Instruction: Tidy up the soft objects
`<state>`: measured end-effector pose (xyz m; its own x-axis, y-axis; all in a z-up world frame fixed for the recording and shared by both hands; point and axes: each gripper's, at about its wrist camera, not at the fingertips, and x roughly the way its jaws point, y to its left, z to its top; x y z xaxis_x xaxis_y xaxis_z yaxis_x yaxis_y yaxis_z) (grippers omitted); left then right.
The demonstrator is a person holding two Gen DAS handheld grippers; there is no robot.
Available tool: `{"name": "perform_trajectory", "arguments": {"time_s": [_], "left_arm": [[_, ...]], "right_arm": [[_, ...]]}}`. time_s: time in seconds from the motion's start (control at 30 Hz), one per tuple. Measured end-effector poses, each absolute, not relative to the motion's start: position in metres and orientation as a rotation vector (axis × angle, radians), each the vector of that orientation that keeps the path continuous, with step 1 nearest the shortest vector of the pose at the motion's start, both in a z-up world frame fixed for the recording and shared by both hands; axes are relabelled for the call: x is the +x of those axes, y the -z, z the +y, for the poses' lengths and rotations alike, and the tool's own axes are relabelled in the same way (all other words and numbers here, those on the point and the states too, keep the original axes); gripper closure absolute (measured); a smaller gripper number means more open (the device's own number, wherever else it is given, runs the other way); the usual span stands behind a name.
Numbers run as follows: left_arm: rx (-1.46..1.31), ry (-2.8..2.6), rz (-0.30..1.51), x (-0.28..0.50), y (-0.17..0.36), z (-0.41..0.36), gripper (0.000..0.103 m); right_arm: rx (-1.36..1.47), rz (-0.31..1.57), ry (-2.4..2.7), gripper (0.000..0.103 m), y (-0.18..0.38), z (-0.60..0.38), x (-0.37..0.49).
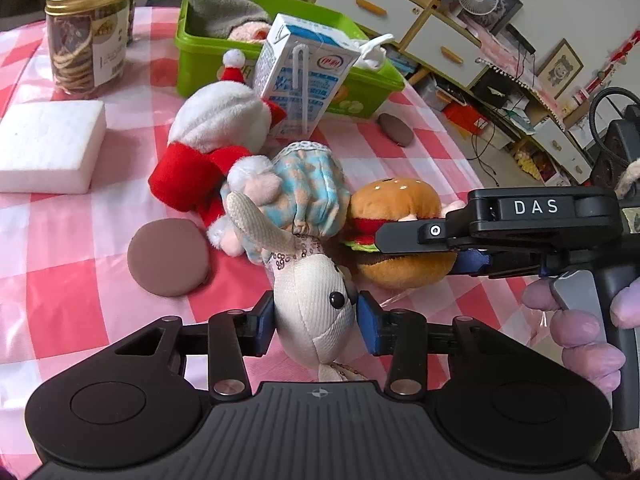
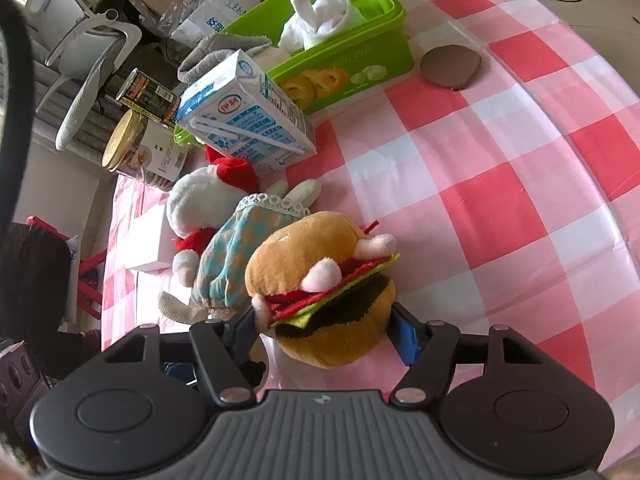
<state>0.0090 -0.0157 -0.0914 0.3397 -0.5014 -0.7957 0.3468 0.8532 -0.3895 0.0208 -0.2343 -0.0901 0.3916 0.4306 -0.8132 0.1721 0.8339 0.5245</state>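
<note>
Pads of left gripper clamp the head of a cream rabbit doll, nearest on the checked cloth. Right gripper squeezes the plush burger just beside it. Farther: white plush, milk carton, green bin holding soft items.

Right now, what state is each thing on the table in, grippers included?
Left gripper: closed on the rabbit doll's head.
Rabbit doll: lying on the tablecloth, gripped.
Right gripper: closed on the burger plush.
Burger plush: on its side, gripped.
Santa plush: lying down, untouched.
Milk carton: tilted, straw attached.
Green bin: open, holding cloths.
Cookie jar: upright, lid on.
</note>
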Motion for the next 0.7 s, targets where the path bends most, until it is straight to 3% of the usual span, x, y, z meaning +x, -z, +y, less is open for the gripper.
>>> {"name": "perform_trajectory", "arguments": {"time_s": [0.7], "left_arm": [[-0.252,0.566,0.966,0.011,0.055,0.006,0.062]], "right_arm": [[0.634,1.066,-0.172,0.053,0.063,-0.253,0.019]]}}
